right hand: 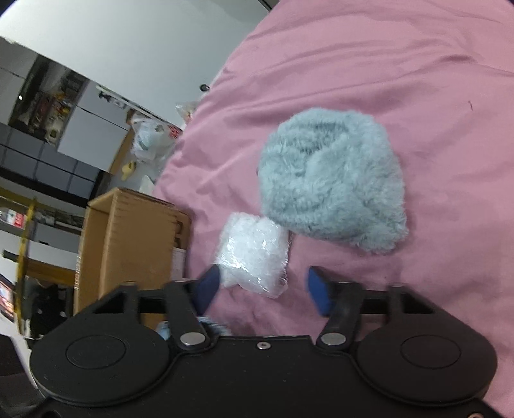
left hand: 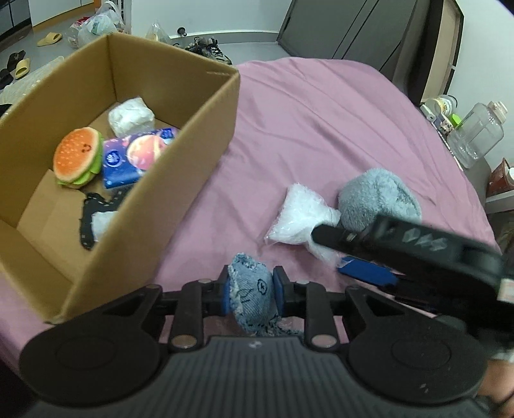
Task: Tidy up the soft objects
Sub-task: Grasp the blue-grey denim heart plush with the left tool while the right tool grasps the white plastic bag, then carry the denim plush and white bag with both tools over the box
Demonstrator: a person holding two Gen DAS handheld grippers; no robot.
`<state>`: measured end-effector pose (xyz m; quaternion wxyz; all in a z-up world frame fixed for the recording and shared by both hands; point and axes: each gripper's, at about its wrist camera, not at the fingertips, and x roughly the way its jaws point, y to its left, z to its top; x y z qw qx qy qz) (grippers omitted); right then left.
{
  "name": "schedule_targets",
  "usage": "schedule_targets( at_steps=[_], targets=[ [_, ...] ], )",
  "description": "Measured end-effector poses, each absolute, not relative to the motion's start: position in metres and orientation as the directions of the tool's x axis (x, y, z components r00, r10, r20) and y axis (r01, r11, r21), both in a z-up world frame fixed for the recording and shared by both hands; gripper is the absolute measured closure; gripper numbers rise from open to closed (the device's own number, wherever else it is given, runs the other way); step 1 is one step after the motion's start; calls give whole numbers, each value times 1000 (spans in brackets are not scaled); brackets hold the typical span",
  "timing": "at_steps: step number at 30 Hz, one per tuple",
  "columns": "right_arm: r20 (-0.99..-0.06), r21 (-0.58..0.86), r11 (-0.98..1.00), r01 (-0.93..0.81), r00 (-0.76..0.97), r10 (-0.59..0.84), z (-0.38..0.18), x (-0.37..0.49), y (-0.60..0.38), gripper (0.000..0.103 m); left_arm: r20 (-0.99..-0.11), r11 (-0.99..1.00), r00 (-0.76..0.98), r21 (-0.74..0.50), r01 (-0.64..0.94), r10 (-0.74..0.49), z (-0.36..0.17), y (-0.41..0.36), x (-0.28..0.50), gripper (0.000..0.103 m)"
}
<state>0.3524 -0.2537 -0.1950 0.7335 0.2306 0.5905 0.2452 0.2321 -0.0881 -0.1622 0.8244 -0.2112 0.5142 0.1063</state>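
My left gripper (left hand: 251, 291) is shut on a light blue denim pouch (left hand: 252, 292), held above the pink bed just right of the cardboard box (left hand: 205, 128). The box holds a plush burger (left hand: 78, 157), a blue tissue pack (left hand: 135, 156), a white bundle (left hand: 130, 116) and a dark cloth. My right gripper (right hand: 261, 291) is open, its blue pads on either side of the near end of a white plastic-wrapped soft pack (right hand: 253, 257); the pack also shows in the left wrist view (left hand: 295, 215). A grey fluffy hat (right hand: 331, 183) lies just beyond it.
The pink bedsheet (left hand: 321, 122) spreads to the right and back. A side table at the right edge carries a clear jar (left hand: 478, 135) and cups. The floor beyond the box has slippers, shoes and plastic bags (left hand: 96, 25).
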Motion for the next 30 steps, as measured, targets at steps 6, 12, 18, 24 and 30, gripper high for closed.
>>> schedule_targets(
  at_steps=[6,12,18,24,30],
  targets=[
    [-776,581,805,-123,214,593,-182,343,-251,86,-876,887,480,-260,-382,-50,-144,-79,220,78],
    [-754,589,797,-136,264,602,-160,332,-258,96,-853,880,519,-278,-386,-42,-125,-68,198,78],
    [-733,590,792,-160,307,608,-135,319,-257,97,-828,868,560,-295,-400,-23,-104,-50,179,78],
    [-694,602,775,-191,355,626,-108,303,-255,97,-802,851,598,-307,-425,9,-84,-26,161,78],
    [-663,600,766,-231,392,638,-85,291,-247,97,-779,834,626,-318,-451,42,-67,-2,148,78]
  ],
)
